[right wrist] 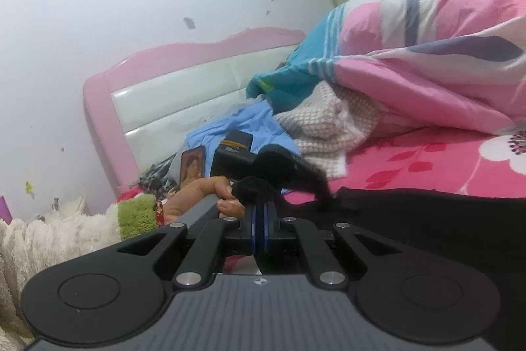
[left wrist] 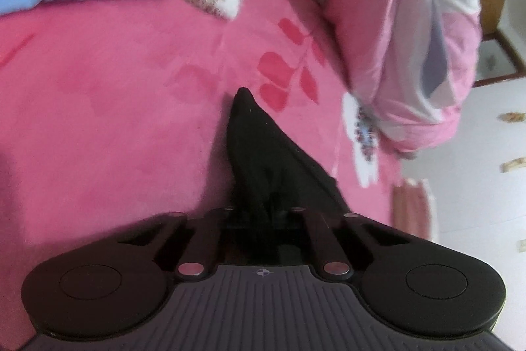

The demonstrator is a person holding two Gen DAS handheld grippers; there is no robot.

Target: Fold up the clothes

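Black cloth fills the left gripper (left wrist: 263, 213), whose fingers are clamped on a bunched fold of the black garment (left wrist: 263, 153); the cloth rises to a point over the pink bed sheet (left wrist: 98, 120). The right gripper (right wrist: 260, 219) is pressed together on another edge of the same garment, which lies spread on the bed. A hand (right wrist: 197, 199) holds the left gripper's handle. Toward the pink headboard (right wrist: 108, 87), a pink quilt (right wrist: 443, 71), a checked blanket (right wrist: 328, 134) and blue cloth (right wrist: 236, 127) are heaped.
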